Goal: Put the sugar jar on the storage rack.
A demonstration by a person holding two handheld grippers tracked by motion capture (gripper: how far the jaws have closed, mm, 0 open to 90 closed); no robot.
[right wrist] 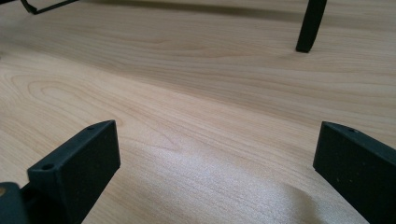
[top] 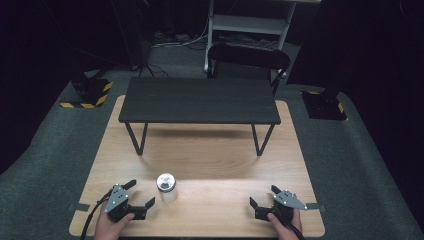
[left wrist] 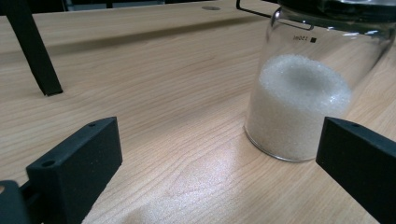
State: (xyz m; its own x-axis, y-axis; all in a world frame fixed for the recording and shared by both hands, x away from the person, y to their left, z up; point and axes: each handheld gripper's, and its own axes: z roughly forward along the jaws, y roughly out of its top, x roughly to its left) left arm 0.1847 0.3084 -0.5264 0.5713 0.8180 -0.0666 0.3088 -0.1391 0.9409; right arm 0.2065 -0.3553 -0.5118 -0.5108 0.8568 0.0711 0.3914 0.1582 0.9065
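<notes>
— Left hand-held gripper [top: 136, 194], what do I have?

— Jaws spread wide, holding nothing. It sits near the tabletop's [top: 210, 150] near-left corner. I see the glass jar [top: 166, 187] just beside it toward the right, standing upright, not touching either jaw.

— What's in the jar?

— White granules fill its lower part [left wrist: 299, 109] in the left gripper view; a dark lid is on top.

— And the right hand-held gripper [top: 263, 196]?

— Near the near-right corner, jaws wide apart too, empty, bare wood between them [right wrist: 210, 154]. A small black raised shelf [top: 200, 100] stands along the far edge, well apart from the jar.
</notes>
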